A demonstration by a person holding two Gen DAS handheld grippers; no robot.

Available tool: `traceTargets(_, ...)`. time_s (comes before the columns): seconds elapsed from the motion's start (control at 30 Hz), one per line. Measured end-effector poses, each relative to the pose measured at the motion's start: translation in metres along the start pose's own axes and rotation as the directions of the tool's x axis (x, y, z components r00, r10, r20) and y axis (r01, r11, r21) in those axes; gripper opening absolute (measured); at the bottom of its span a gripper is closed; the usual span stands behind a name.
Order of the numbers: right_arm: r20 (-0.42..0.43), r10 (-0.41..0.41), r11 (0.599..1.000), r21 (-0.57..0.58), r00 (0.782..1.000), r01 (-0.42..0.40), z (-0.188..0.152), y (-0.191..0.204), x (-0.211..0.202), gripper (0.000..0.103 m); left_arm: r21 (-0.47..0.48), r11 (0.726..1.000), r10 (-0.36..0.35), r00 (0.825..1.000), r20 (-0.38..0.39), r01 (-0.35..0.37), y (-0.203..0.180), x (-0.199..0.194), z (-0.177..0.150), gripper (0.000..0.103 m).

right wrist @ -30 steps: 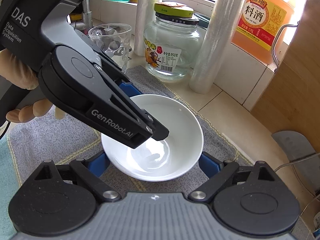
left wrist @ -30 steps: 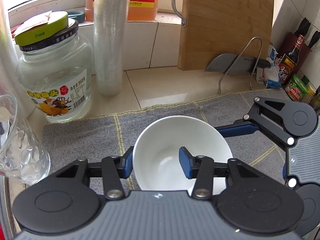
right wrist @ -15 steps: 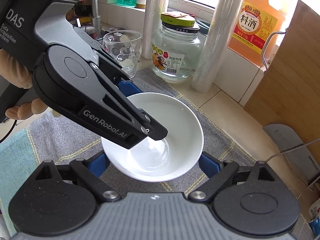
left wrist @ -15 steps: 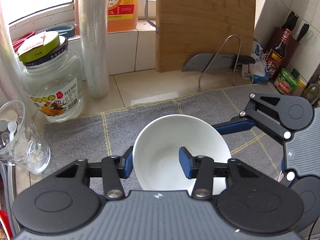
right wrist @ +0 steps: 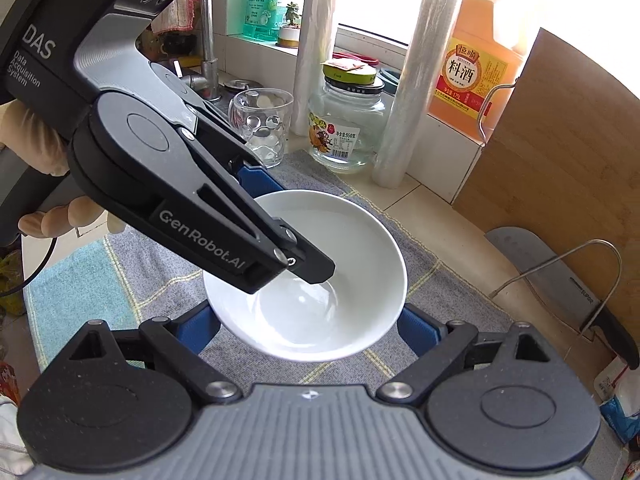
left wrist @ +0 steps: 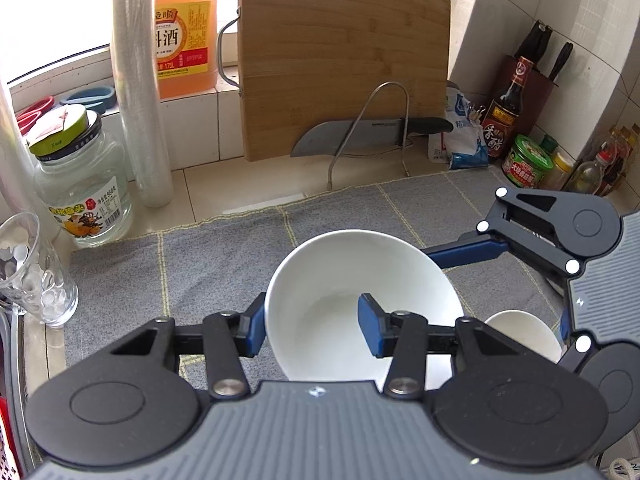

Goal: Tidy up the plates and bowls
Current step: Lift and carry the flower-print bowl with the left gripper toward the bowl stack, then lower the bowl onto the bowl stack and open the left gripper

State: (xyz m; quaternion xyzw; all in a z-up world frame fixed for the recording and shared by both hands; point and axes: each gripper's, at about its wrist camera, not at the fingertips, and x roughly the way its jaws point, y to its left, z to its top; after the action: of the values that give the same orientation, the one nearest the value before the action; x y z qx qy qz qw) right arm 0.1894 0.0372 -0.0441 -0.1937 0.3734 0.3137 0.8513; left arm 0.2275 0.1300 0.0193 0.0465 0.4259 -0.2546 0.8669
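A white bowl (left wrist: pixel 352 276) is held above the grey cloth mat (left wrist: pixel 224 264). My left gripper (left wrist: pixel 312 330) is shut on the bowl's near rim, one blue pad outside and one inside. The bowl also shows in the right wrist view (right wrist: pixel 320 304), with the left gripper (right wrist: pixel 276 216) reaching into it from the left. My right gripper (right wrist: pixel 308 330) is open, its blue pads on either side of the bowl and not clearly touching it. A second white bowl (left wrist: pixel 524 332) sits low at the right, under the right gripper (left wrist: pixel 560 240).
A glass jar (left wrist: pixel 80 184), a plastic-wrap roll (left wrist: pixel 140 100) and a drinking glass (left wrist: pixel 28 268) stand at the left. A bamboo cutting board (left wrist: pixel 340 60), a cleaver (left wrist: pixel 360 136) in a wire rack, a cooking-wine jug (left wrist: pixel 184 32) and sauce bottles (left wrist: pixel 508 108) line the back.
Both grippers and the bowl have drawn back and risen from the mat. The back wall now sits farther away and the second bowl has come into view at the right.
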Motion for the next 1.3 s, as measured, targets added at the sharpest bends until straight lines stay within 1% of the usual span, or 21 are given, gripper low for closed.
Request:
traceTargets(0.4, 0.028, -0.030, 0.999, 0.015, 0.999, 0.029, -0.035, -0.008, -0.058, 0.097, 0.048, 0.998, -0.028, 1.000, 0.003, 0.027, -0.062, -0.012, 0.001, 0.046)
traceTargets(0.57, 0.021, -0.056, 0.998, 0.038, 0.998, 0.055, -0.052, -0.013, -0.070, 0.097, 0.074, 0.997, -0.038, 0.999, 0.008, 0.037, -0.088, -0.010, 0.002, 0.046)
traceTargets(0.77, 0.020, -0.071, 0.996, 0.060, 0.997, 0.070, -0.072, -0.021, -0.089, 0.097, 0.092, 0.993, -0.068, 0.998, -0.007, 0.068, -0.111, -0.006, 0.001, 0.046)
traceTargets(1.07, -0.010, -0.076, 0.994, 0.080, 0.997, 0.076, -0.092, -0.021, -0.100, 0.097, 0.101, 0.990, -0.095, 0.994, -0.046, 0.099, -0.130, 0.002, -0.006, 0.046)
traceTargets(1.3, -0.042, -0.055, 0.994, 0.088, 0.998, 0.059, -0.103, -0.020, -0.100, 0.097, 0.095, 0.989, -0.102, 0.991, -0.084, 0.110, -0.136, 0.011, -0.016, 0.046)
